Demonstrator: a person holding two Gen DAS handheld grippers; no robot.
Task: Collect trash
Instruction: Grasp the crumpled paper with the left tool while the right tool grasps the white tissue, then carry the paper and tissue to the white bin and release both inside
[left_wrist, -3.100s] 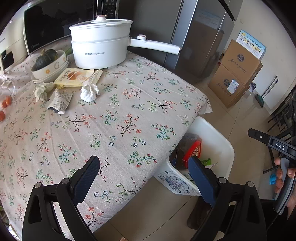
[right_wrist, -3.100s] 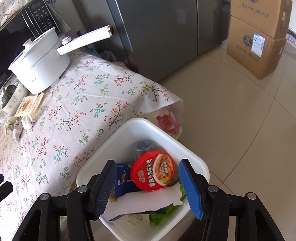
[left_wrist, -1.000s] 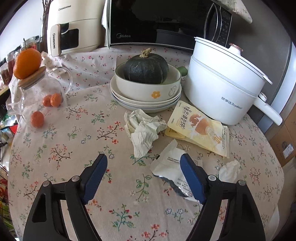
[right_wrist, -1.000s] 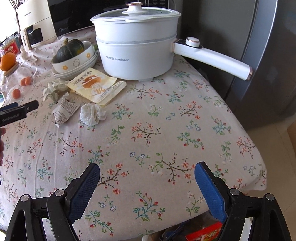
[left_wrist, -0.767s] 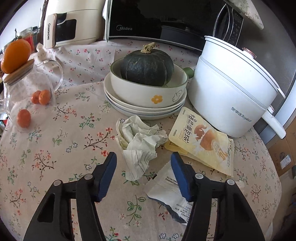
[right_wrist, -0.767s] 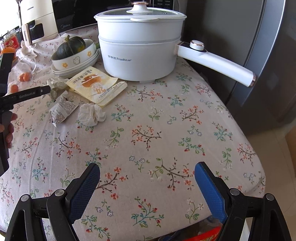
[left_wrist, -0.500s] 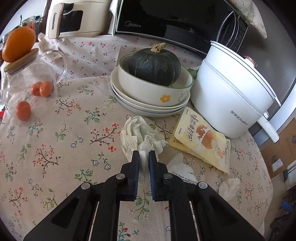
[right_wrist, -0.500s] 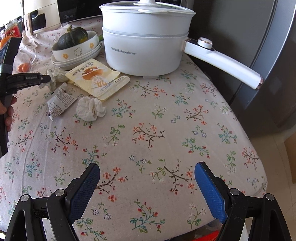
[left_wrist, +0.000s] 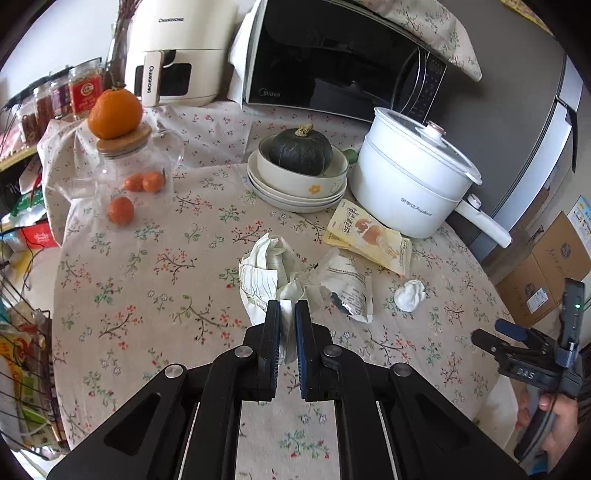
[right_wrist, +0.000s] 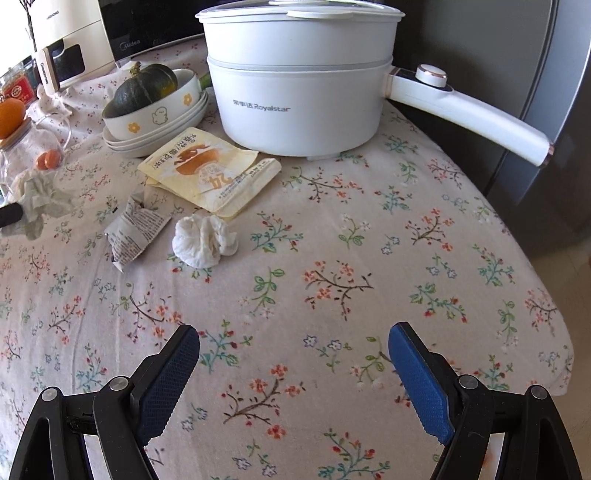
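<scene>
White pot (left_wrist: 413, 184) with a long handle near the back right edge of the flowery tablecloth (left_wrist: 155, 280). Dark green pumpkin (left_wrist: 300, 151) in a bowl (left_wrist: 306, 181) on stacked plates just left of the pot. Glass jar (left_wrist: 129, 173) with small oranges inside and a big orange (left_wrist: 114, 112) on its lid, toward the back left edge. Black microwave (left_wrist: 340, 62) and cream air fryer (left_wrist: 177, 51) behind, at the back.

Yellow snack packet (left_wrist: 369, 236) flat on the cloth, just in front of the pot. Silver torn wrapper (left_wrist: 347, 284) beside it, nearer the middle. Small white tissue ball (left_wrist: 409, 293) to the right of the wrapper, apart from it.

Crumpled white paper (left_wrist: 269, 273), creased with faint lines, in the middle of the table, touching the wrapper's left side. Nearly closed left gripper (left_wrist: 287, 332), pinching one end of that paper between its blue pads.

Right gripper (right_wrist: 293, 354) wide open, holding nothing, low over the front right part of the table, pointing toward the tissue ball and the pot.
</scene>
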